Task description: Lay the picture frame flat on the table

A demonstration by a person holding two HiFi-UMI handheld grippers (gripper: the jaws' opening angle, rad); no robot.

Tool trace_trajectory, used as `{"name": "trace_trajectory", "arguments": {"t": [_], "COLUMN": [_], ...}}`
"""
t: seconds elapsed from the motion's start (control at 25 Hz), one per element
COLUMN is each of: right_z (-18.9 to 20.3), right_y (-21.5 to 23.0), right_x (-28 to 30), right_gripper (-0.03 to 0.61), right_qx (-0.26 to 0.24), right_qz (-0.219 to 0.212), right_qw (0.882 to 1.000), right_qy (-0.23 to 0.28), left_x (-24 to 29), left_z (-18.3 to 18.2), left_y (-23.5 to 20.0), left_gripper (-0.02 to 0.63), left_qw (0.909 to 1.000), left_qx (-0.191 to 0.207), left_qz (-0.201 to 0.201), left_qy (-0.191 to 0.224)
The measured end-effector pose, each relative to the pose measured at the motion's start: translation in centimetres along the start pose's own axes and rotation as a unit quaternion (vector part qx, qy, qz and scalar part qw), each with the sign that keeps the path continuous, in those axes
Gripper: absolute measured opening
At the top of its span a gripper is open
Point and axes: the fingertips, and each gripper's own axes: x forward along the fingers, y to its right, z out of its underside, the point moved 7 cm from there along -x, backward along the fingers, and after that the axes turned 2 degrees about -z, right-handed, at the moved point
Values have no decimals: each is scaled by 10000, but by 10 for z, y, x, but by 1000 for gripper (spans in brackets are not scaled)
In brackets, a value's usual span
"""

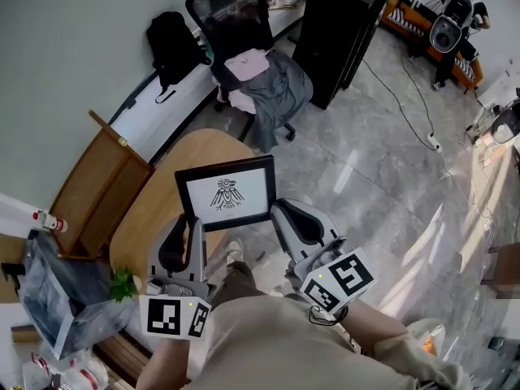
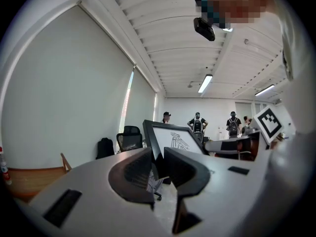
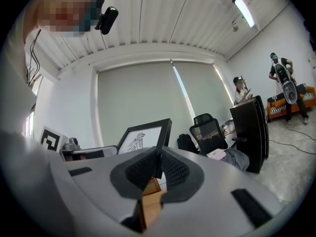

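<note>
Head view: left tongs (image 1: 188,223) and right tongs (image 1: 281,211) clamp the picture frame (image 1: 228,192) by wooden table (image 1: 159,195) (marble floor (image 1: 370,165)).

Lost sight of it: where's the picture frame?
Head view centre: the picture frame, clamped between left gripper and right gripper, above the wooden table.

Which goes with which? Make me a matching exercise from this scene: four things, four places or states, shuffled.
1 picture frame
2 office chair
3 backpack
4 plant

A draped with clothes
B green, low at left
C on the white ledge
D clamped by left hand-held gripper and right hand-held gripper

Pairs: 1-D, 2-A, 3-C, 4-B
</note>
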Motion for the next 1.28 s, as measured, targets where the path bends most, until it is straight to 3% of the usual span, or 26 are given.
{"name": "trace_trajectory", "arguments": {"t": [0.68,0.96,1.28], "right_z": [4,25,68], "right_y": [47,76,131], "right_x": [155,176,189], "right_gripper": [17,17,17], "right_qx": [330,638,978], "right_qz": [1035,1351,1475], "right_qw": [9940,9883,9820], "right_qy": [-144,-297,-660], "left_x": [158,203,255], "left_z": [-2,20,72], "left_y": [-132,-144,-137], "left_gripper": [73,72,74], "left_qw": [9923,9866,9787], "left_qx": [-174,-210,-395], "left_qz": [1135,1433,1574], "left_qy": [-462,-758,-1254]}}
